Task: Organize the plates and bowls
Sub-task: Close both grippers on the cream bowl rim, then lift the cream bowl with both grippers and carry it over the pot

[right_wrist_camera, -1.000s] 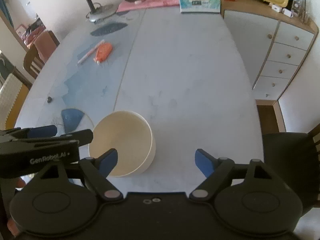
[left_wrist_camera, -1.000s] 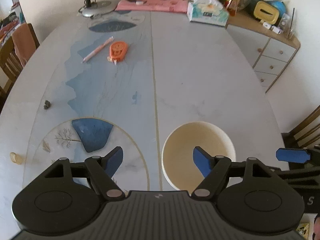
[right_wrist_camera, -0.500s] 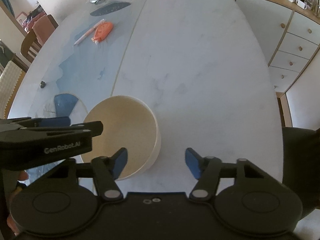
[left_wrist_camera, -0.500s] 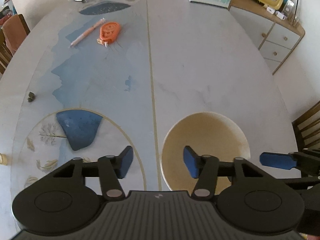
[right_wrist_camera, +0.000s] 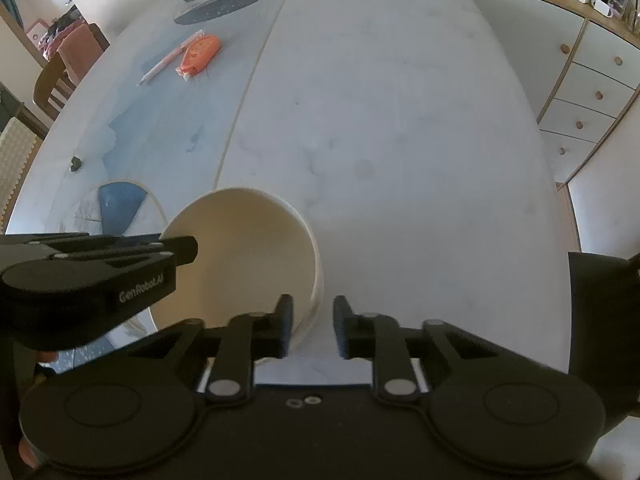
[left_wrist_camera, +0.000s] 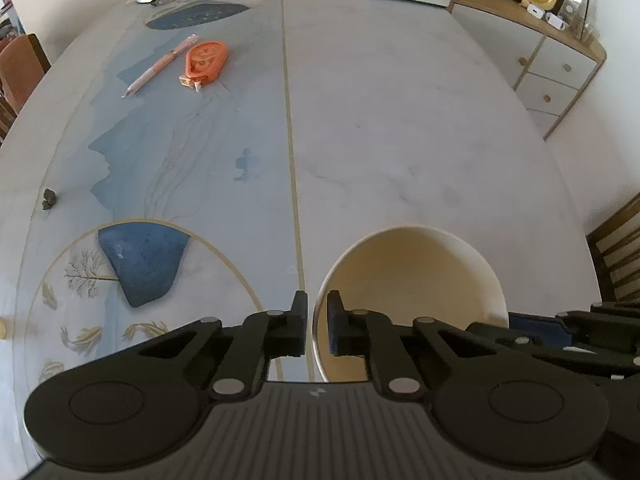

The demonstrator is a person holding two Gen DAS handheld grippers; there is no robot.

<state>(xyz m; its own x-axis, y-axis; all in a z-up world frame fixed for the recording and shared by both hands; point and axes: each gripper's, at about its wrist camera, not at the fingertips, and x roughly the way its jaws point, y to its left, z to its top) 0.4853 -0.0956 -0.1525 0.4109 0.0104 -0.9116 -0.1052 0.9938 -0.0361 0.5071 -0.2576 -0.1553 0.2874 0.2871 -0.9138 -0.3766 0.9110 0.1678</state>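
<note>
Left wrist view: left gripper [left_wrist_camera: 317, 322] fingers [left_wrist_camera: 335, 320] astride bowl [left_wrist_camera: 412, 272] rim.

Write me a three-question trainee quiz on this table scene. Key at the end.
1. True or false: the orange tape dispenser lies next to the pink pen.
2. The left hand-held gripper and the right hand-held gripper each straddle the rim of: A) a plate, B) the cream bowl, C) a mug.
3. What lies inside the bowl?

Key: 1 true. 2 B; both sets of jaws have just been closing, with the rim between them. 3 nothing.
</note>
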